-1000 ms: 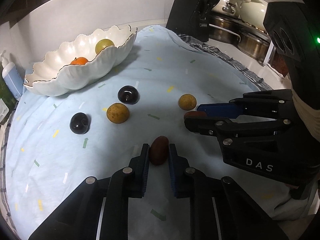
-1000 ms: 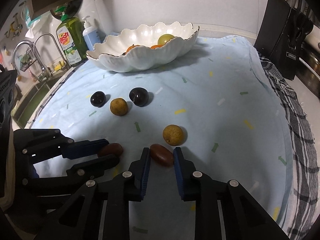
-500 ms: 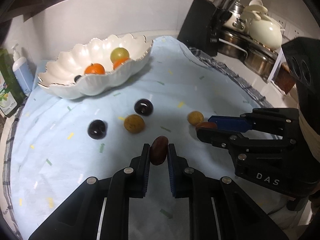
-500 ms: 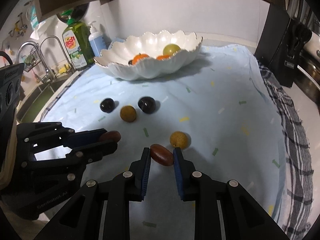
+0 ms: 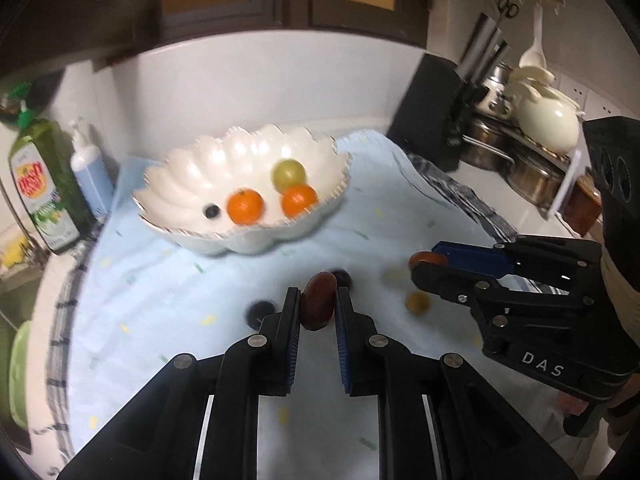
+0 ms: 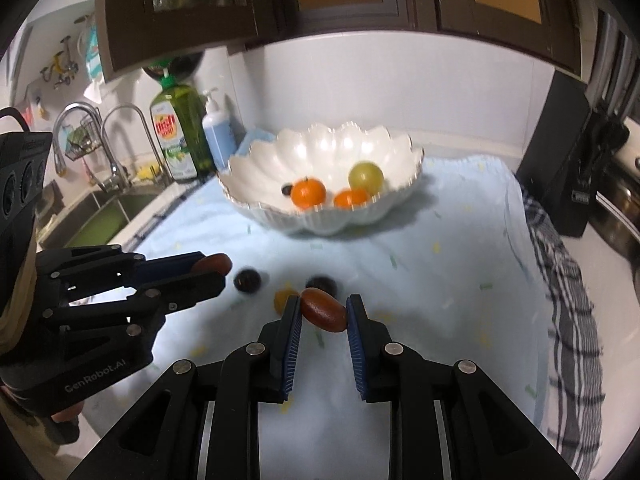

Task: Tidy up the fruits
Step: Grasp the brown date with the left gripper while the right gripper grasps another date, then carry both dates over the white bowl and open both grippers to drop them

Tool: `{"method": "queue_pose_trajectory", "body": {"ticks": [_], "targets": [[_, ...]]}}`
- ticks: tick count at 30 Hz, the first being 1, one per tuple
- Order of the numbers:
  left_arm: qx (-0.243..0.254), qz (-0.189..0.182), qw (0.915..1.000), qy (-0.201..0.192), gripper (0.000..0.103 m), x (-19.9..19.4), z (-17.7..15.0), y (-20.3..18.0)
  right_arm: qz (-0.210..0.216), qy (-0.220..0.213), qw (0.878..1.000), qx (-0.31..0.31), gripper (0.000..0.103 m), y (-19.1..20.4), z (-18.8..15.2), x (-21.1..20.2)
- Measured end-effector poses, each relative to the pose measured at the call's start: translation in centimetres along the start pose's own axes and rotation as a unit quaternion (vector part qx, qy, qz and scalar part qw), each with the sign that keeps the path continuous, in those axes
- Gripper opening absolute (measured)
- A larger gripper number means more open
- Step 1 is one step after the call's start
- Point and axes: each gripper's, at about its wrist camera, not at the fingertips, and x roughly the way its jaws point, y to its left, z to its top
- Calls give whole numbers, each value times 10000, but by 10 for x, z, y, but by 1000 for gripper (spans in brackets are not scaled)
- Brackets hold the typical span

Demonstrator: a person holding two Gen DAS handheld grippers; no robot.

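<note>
Both grippers have risen from the blue cloth (image 5: 168, 280) since a second ago, and the white bowl (image 5: 192, 176) now shows more of its inside. Our left gripper (image 5: 317, 300) is clenched on one brown date (image 5: 318, 300), and our right gripper (image 6: 323, 310) grasps a second date (image 6: 323, 309) that lies slanted between the pads. We judge that both should travel over the scalloped rim before releasing, low enough that nothing bounces out. Two oranges (image 5: 245, 206) and a green fruit (image 5: 288, 174) rest in the bowl already. Each date looks smooth, oval, dark reddish brown. Some dark and yellow fruits, blurred, wait on the cloth.
</note>
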Motion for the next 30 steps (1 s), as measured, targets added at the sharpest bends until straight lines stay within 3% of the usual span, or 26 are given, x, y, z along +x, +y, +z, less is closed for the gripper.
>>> {"method": "queue_pose_trajectory", "body": {"ticks": [15,30], "targets": [[-18,542,9977,-409,18,-6,52,45,-23,-600,9979,-249,24,16,70,14],[-131,633,9975,-283,18,32,118,91,-77,-425,9984,-368,24,14,145,69]]}}
